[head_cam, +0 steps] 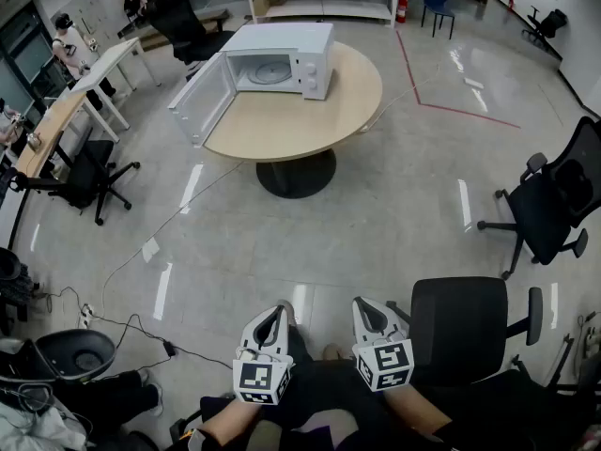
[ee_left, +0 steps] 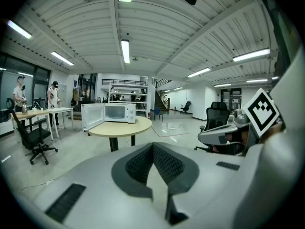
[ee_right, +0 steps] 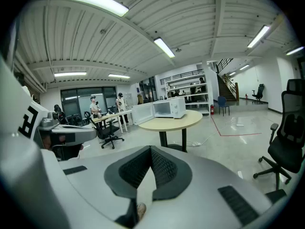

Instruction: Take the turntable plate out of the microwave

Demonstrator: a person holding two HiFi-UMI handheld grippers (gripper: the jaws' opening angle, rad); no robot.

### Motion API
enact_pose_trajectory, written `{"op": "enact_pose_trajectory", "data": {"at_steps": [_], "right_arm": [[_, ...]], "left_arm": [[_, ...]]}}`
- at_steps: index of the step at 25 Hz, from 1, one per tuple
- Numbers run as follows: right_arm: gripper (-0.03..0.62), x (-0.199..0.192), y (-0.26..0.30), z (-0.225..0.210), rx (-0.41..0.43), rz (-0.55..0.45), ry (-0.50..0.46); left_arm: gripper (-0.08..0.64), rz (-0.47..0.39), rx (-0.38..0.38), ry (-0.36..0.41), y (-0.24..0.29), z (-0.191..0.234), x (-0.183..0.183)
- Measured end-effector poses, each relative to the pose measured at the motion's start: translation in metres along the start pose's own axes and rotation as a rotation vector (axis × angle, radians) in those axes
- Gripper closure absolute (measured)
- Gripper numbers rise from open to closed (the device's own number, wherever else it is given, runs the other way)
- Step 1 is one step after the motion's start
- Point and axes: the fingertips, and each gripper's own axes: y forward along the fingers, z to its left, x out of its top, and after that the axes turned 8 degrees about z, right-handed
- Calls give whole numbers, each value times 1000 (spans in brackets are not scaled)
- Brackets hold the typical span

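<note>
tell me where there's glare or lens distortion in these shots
Head view: ceiling lights glare as white streaks on the glossy floor; the microwave stays sharp. Left gripper view: heavy fisheye, the ceiling beams bow and the corners go black. Right gripper view: same bowing, and the ceiling lamp is blown out.

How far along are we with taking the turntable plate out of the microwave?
Done: the microwave has its door open. In hand: nothing; the left gripper and right gripper are shut, empty, far from the round table. Left: the turntable plate lies inside the microwave; approach, grip it, lift it out.
</note>
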Motion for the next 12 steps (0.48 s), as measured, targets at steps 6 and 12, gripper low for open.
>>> {"op": "enact_pose_trajectory", "data": {"at_steps": [6,12], "right_arm": [[577,45,73,9,-9,2,1],[577,98,128,22,-20,-1,-33]], "left_arm": [[512,-3,-8,-5,49,70,31],[512,-40,-13,-20,75,128,65]]}}
